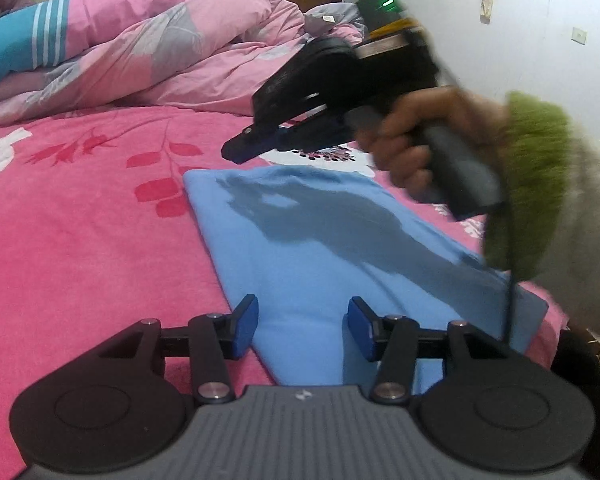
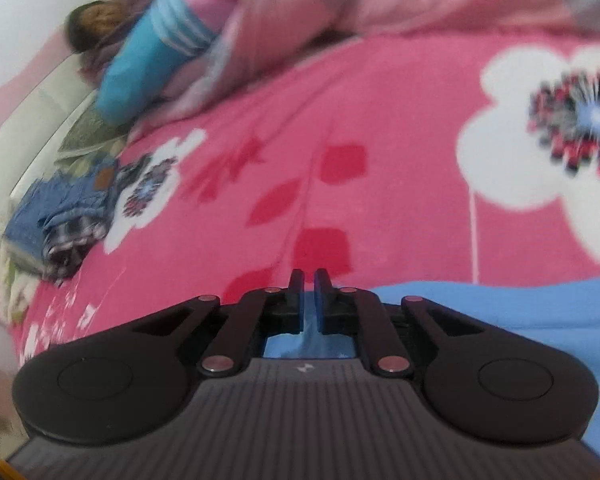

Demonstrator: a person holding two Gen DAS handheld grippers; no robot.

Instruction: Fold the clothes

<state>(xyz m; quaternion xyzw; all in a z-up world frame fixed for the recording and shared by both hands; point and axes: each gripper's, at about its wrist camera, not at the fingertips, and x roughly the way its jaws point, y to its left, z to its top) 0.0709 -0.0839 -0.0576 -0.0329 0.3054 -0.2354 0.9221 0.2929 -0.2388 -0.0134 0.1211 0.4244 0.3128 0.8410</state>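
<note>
A folded blue garment (image 1: 300,248) is lying flat on the pink floral bedsheet (image 1: 80,208). The left hand-held gripper (image 1: 302,326) is hovering over its near end, jaws parted and empty. The right hand-held gripper (image 2: 309,300) is pinching a fold of that blue fabric between nearly closed jaws. A crumpled pink quilt (image 1: 172,52) is lying beyond.
</note>
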